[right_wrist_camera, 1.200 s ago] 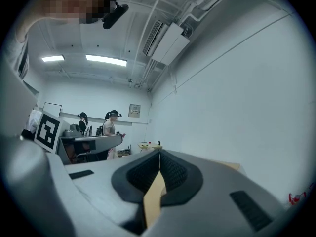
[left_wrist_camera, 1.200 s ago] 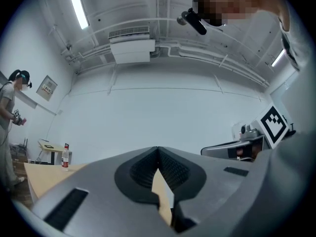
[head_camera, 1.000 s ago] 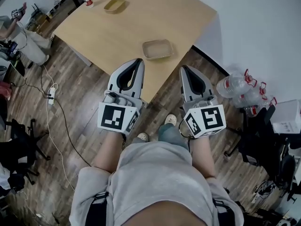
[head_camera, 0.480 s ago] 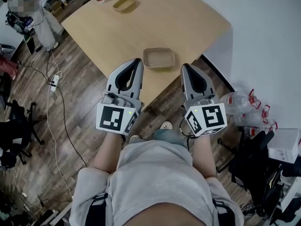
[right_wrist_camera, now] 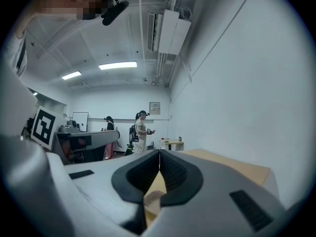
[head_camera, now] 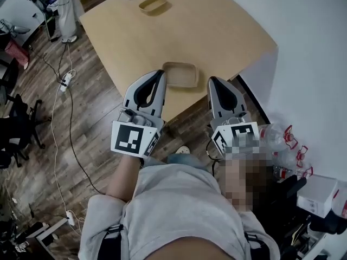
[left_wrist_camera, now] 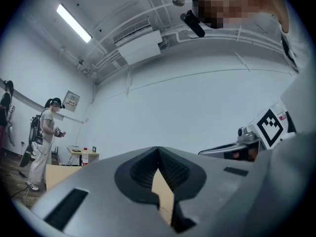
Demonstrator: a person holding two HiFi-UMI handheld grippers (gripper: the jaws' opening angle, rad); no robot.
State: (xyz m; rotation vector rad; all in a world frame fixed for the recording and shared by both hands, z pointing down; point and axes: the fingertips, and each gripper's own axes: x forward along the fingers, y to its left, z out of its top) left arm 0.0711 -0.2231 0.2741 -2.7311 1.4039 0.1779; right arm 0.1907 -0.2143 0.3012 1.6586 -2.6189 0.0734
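We log left gripper (head_camera: 160,72) and right gripper (head_camera: 211,80), jaws together, empty; shallow tray (head_camera: 180,75) lying just ahead between their tips, long axis crosswise, nearer the left one.

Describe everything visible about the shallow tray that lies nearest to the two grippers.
The tray is shallow and rectangular with rounded corners and a raised rim, light brown, perhaps moulded pulp. It is empty and lies flat on the wooden table, close to its near edge. The tip of the left gripper shows beside its left rim, the right gripper further right; contact cannot be told.
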